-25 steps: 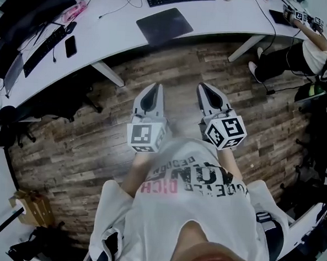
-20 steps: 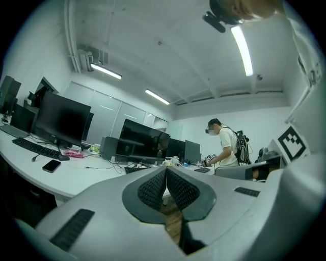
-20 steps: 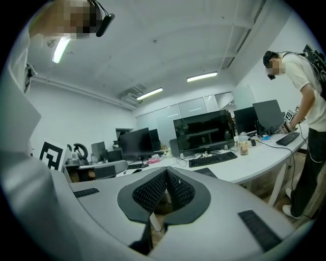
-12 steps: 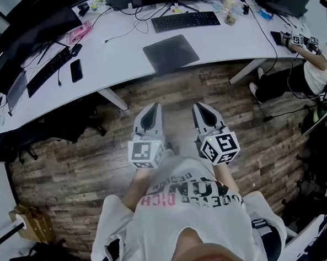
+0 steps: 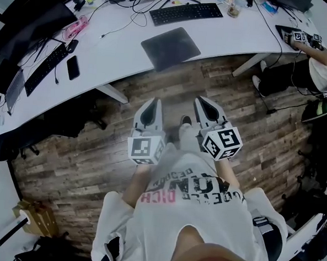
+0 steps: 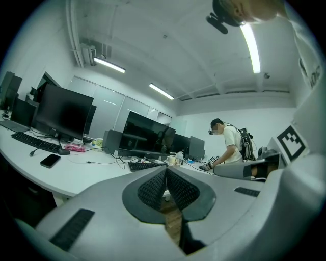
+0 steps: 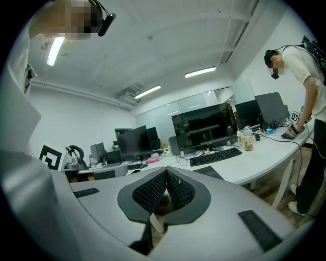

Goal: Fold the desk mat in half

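Head view: the dark desk mat [image 5: 170, 46] lies flat and unfolded on the white surface [image 5: 118, 55], just in front of the black keyboard [image 5: 186, 13]. Both tools hang over the wooden floor [image 5: 85, 150], well apart from the mat. The left tongs [image 5: 153, 100] and right tongs [image 5: 202, 100] sit side by side near the person's chest, touching nothing.

Left gripper view: left tongs are pinched together, pads meeting at the tip, nothing in them. Monitors [image 6: 63, 112] line the surface beyond.

Right gripper view: same deal, right tongs closed and empty. A bit of the mat shows on the surface past them.
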Demonstrator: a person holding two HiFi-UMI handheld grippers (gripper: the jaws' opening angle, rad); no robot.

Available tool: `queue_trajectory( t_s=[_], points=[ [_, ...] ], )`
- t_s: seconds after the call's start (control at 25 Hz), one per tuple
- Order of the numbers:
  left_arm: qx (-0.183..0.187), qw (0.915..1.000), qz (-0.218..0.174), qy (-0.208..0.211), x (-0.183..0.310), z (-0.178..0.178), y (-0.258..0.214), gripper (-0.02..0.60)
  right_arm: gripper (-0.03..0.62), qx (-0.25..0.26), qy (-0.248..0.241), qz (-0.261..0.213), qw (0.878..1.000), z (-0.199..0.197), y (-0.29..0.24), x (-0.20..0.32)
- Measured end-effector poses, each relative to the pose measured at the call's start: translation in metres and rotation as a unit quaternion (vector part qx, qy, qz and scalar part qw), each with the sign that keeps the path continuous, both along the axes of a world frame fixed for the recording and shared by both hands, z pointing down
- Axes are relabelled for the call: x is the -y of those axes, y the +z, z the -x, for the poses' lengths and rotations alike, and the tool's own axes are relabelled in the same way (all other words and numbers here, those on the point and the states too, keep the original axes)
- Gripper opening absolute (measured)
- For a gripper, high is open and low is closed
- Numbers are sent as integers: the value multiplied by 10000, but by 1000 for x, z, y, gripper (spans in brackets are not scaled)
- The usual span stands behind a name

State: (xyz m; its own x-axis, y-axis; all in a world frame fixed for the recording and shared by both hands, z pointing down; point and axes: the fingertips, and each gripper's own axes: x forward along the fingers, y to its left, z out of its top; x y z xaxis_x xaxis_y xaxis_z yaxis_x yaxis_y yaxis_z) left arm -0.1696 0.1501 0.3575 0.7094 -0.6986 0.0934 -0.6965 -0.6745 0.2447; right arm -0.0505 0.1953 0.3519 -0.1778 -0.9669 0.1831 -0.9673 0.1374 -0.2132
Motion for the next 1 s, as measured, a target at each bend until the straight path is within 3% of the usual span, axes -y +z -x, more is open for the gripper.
queue_trajectory(
  t_s=[0.52, 1.0],
  points=[
    [-14, 9989, 17, -470, 77, -58, -4, 5, -3, 9, -475, -10, 9989, -64, -4, 87],
    [-16, 9963, -45, -859, 111, -105, -8, 3, -3, -5, -822, -57, 9966, -122, -6, 131]
  ],
)
